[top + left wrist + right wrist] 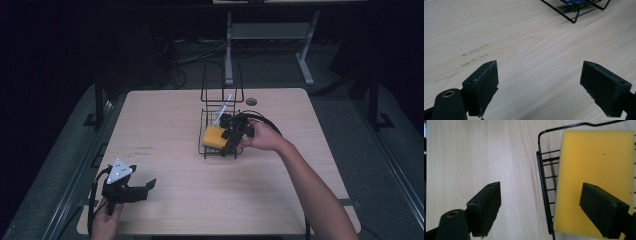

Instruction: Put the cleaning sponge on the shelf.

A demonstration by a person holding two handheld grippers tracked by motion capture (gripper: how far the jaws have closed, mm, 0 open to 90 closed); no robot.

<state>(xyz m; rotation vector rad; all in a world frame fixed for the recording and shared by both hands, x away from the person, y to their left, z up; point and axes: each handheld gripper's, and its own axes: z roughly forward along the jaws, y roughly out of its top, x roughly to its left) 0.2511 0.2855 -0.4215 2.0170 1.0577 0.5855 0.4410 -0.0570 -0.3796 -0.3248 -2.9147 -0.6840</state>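
Over the wire rack (221, 131) near the table's far edge, the right gripper (540, 210) was spread wide above the yellow sponge (594, 180); looked soft and light, best pinched across its short sides

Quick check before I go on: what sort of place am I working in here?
Probably a lab or recording workspace, not a kitchen: a bare wooden table in a dark room, cables on the floor behind it, and another desk's metal frame beyond. A wire basket holds a yellow sponge.
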